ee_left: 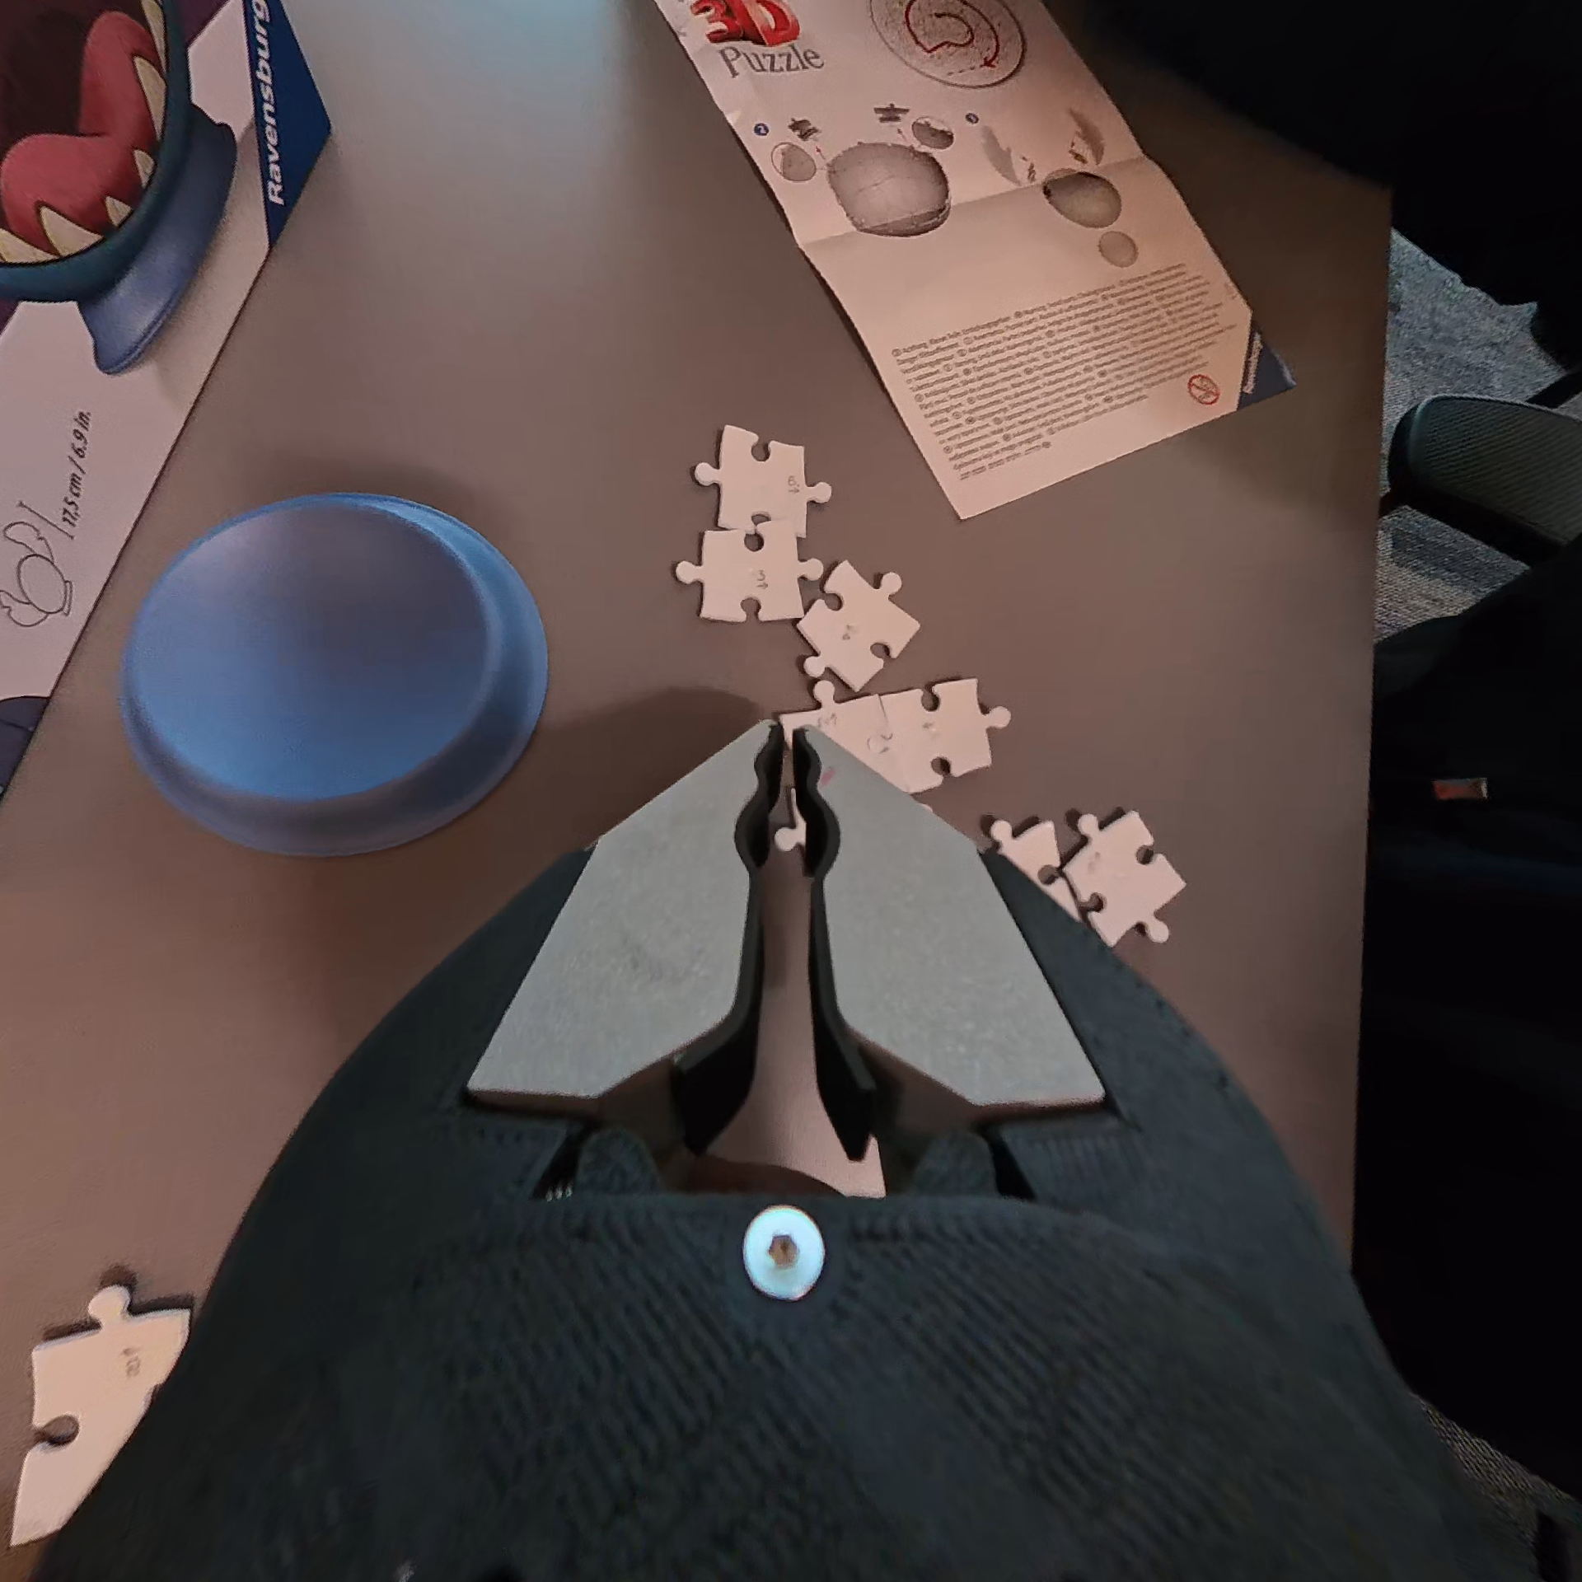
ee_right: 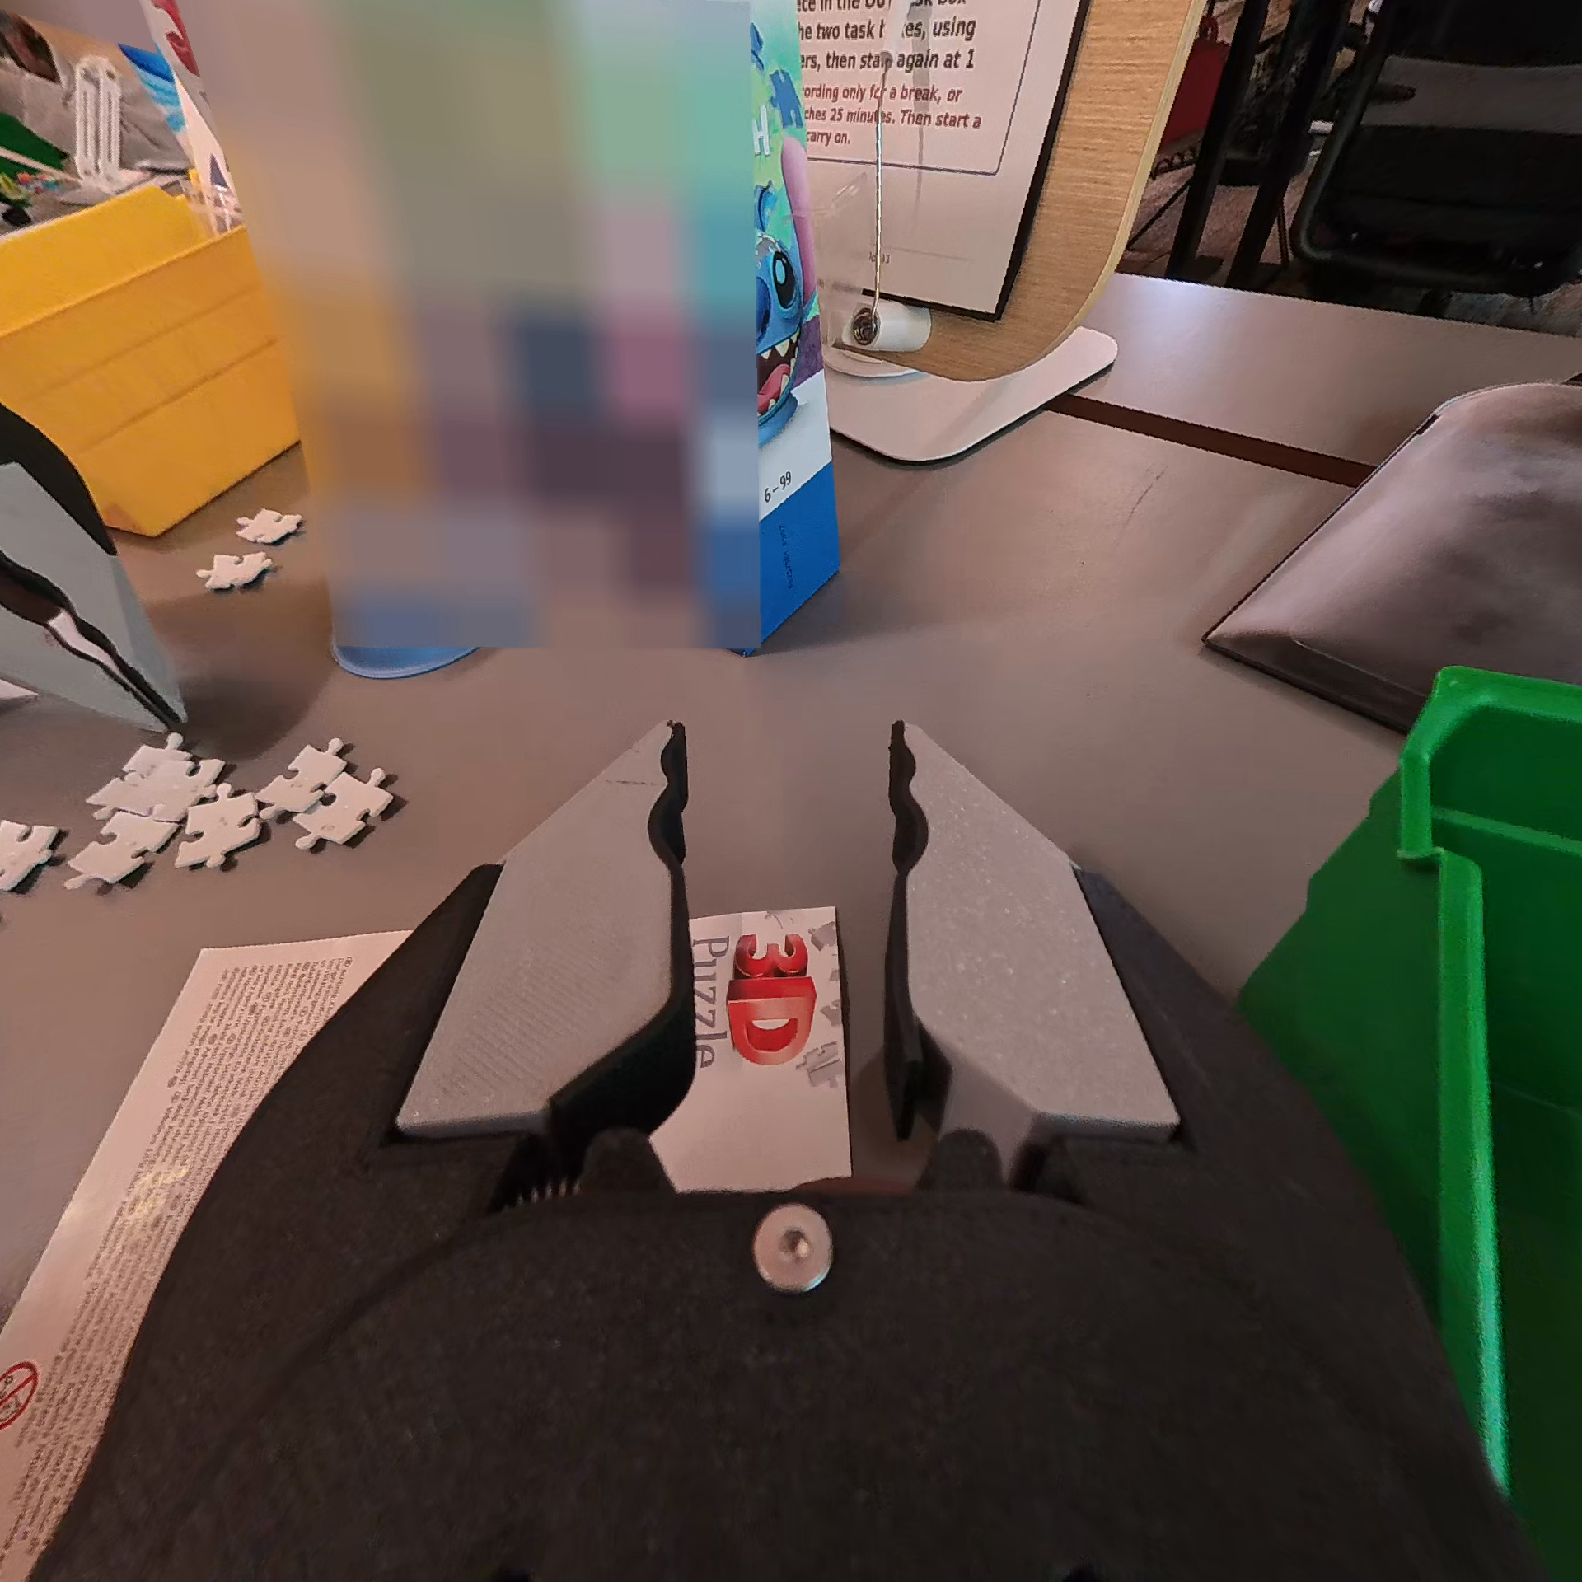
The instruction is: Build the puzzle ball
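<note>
Left tongs [ee_left: 788, 734] tips meet white puzzle pieces [ee_left: 899, 736].

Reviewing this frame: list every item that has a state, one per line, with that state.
left gripper: nearly shut, tips at a puzzle piece; grip unclear
right gripper: open, empty, above the leaflet
puzzle pieces: loose, blank side up, mostly unjoined
blue stand: on the table, empty
instruction leaflet: unfolded, flat
puzzle box: standing upright
green bin: open-topped; contents hidden
</note>
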Tool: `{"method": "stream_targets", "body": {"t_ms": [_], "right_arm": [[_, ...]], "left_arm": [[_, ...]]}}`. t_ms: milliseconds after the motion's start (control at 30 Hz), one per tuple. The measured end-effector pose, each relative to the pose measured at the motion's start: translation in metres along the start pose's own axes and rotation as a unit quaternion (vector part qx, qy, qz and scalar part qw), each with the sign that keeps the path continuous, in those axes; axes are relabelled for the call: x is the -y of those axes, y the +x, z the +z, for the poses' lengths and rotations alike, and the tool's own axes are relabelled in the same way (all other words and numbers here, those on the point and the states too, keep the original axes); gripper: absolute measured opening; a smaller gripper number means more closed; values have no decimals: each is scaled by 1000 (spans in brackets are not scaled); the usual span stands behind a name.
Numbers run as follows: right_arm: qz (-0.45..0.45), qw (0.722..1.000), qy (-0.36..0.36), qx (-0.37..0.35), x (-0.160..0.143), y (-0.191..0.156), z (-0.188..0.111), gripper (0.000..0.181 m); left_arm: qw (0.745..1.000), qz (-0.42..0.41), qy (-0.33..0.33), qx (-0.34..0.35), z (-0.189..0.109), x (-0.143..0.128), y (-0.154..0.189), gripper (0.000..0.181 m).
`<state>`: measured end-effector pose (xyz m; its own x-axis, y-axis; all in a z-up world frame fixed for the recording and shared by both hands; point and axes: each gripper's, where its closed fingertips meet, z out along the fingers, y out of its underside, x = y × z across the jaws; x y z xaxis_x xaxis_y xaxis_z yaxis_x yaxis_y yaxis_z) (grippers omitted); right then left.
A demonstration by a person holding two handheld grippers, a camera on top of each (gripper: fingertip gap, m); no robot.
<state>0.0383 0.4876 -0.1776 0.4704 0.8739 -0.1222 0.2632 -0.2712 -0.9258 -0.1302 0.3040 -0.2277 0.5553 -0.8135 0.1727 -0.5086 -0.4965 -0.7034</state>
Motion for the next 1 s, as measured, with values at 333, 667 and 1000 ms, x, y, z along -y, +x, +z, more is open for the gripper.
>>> {"method": "stream_targets", "body": {"t_ms": [333,667,1000], "right_arm": [[-3,1000,-8,2,-3,-2,3,45],[-4,1000,-9,3,-3,-3,3,45],[-3,1000,-9,3,-3,-3,3,45]], "left_arm": [[999,23,-21,-17,3,-8,11,0],[995,51,-60,-67,11,-19,38,0],[996,39,-20,-78,-1,-5,41,0]]}}
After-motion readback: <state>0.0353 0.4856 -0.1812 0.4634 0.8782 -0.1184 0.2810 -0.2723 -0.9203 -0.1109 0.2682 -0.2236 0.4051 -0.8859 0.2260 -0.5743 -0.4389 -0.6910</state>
